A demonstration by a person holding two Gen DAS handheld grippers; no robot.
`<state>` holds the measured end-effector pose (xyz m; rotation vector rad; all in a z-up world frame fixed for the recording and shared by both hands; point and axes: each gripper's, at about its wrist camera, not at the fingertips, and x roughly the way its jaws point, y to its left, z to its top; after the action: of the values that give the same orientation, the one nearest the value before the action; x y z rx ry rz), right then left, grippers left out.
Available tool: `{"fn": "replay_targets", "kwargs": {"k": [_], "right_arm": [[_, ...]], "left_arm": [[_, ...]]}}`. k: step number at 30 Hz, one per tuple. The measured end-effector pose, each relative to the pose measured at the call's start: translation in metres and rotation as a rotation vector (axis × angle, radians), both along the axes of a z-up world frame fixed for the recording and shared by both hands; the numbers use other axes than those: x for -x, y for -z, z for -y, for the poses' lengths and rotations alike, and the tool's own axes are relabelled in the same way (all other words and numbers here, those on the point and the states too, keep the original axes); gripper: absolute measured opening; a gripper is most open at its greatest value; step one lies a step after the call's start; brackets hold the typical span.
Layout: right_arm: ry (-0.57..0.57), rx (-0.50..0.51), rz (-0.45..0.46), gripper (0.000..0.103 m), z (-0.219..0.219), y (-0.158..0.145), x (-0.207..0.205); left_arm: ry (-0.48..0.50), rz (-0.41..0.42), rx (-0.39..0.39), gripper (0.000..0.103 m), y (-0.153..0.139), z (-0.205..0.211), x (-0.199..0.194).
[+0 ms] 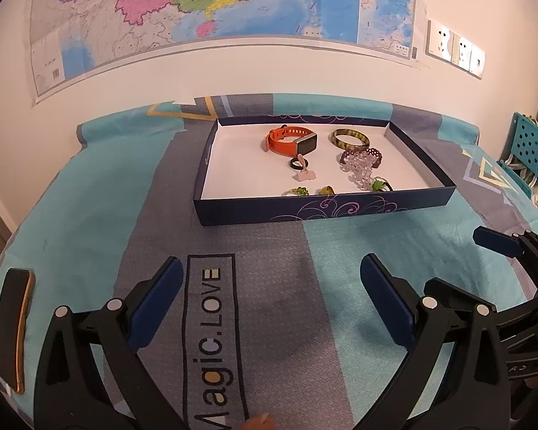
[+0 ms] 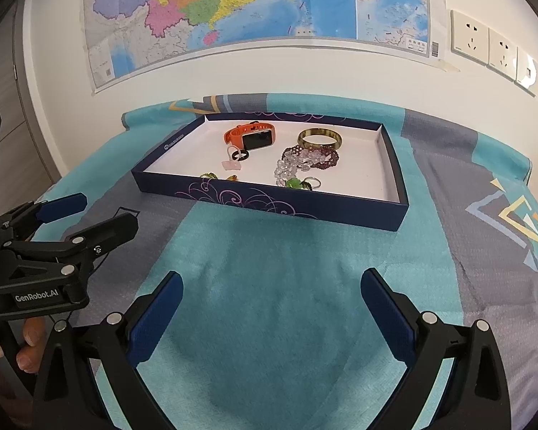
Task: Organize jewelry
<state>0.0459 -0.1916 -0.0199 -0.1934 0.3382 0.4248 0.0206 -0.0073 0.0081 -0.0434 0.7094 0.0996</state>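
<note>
A shallow dark blue box (image 1: 326, 209) (image 2: 269, 200) with a white floor sits on the bed ahead. Inside lie an orange smartwatch (image 1: 292, 139) (image 2: 249, 136), a brown-green bangle (image 1: 350, 137) (image 2: 319, 138), a dark red bead bracelet with clear beads (image 1: 360, 161) (image 2: 306, 161), a black ring (image 1: 299, 163) (image 2: 241, 156), a pink charm (image 1: 306, 176) and small green pieces (image 1: 378, 184) (image 2: 294, 182). My left gripper (image 1: 270, 276) is open and empty, short of the box. My right gripper (image 2: 270, 288) is open and empty, also short of it.
The bed has a teal and grey cover (image 1: 269, 286). A black and orange phone (image 1: 12, 329) lies at the left edge. A wall with a map (image 1: 215, 7) and sockets (image 2: 484, 43) is behind. A teal chair (image 1: 531, 147) stands at the right.
</note>
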Motion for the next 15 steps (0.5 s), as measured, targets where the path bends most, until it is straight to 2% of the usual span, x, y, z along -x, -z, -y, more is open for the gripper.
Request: {"fn": "replay_targets", "kwargs": {"k": [15], "right_arm": [[0.001,0.001,-0.008,0.096,0.0016,0.0014,-0.0014]], "left_arm": [[0.009,-0.014,0.002,0.097,0.0044,0.0018,-0.0006]]}}
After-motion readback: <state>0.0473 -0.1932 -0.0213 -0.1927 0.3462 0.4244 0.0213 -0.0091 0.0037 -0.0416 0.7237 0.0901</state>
